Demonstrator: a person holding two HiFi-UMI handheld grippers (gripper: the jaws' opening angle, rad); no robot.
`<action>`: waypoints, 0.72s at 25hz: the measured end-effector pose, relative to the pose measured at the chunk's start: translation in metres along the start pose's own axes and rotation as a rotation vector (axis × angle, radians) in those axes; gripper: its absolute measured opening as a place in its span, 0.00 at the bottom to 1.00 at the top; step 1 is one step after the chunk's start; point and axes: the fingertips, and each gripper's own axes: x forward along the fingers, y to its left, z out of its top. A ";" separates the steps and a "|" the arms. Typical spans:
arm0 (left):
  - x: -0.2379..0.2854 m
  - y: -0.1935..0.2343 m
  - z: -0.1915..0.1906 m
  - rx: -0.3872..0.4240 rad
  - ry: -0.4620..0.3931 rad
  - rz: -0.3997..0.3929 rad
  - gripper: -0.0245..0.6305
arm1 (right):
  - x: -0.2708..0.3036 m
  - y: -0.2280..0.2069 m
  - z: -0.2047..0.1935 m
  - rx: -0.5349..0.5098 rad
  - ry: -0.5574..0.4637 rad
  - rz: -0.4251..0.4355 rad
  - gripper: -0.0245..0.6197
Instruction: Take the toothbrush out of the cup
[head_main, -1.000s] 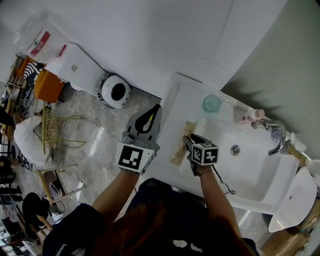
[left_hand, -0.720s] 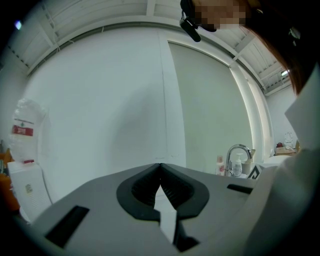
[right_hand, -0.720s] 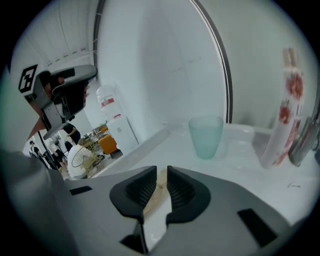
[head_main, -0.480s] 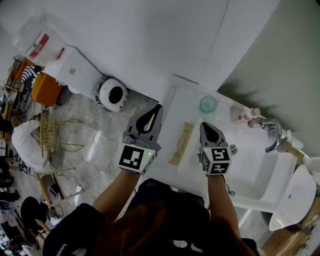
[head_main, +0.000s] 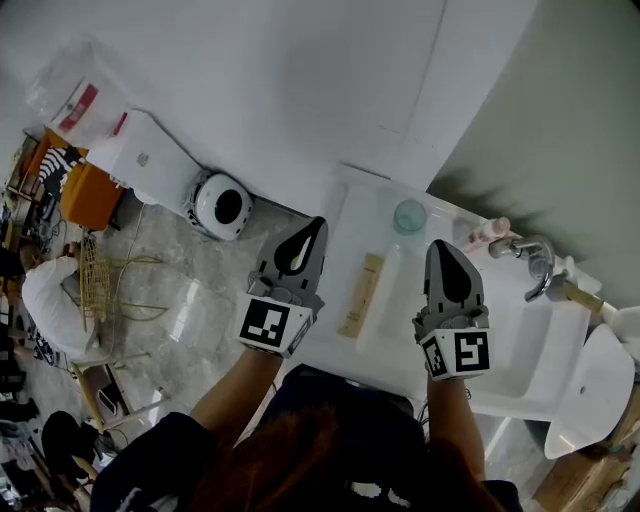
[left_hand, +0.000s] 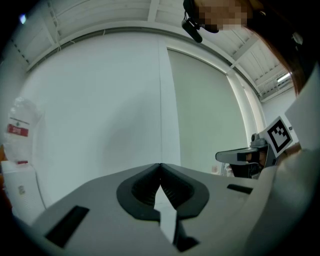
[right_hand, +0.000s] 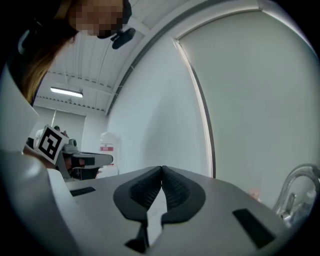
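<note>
A clear teal cup stands at the back of the white sink's ledge. The tan toothbrush lies flat along the sink's left ledge, away from both grippers. My left gripper hovers left of the sink, shut and empty; its own view shows the jaws meeting with only wall beyond. My right gripper is held high over the basin, shut and empty, and its jaws touch at the tips. Each gripper appears in the other's view, at about the same height.
A chrome faucet and a pink bottle are at the basin's back right. On the floor to the left sits a round white device beside a white box. A white lid lies to the right.
My right gripper left the toothbrush on the ledge, shut, rose and swung to point forward over the basin. The left gripper lifted a little.
</note>
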 end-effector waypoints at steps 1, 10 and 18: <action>0.000 0.001 0.006 -0.013 -0.025 0.002 0.06 | -0.005 0.001 0.009 -0.009 -0.026 -0.011 0.06; -0.003 0.004 0.015 0.015 -0.028 -0.049 0.06 | -0.054 -0.009 0.051 -0.051 -0.144 -0.147 0.06; 0.001 -0.033 0.025 0.065 -0.041 -0.011 0.06 | -0.078 -0.021 0.062 -0.085 -0.176 -0.113 0.06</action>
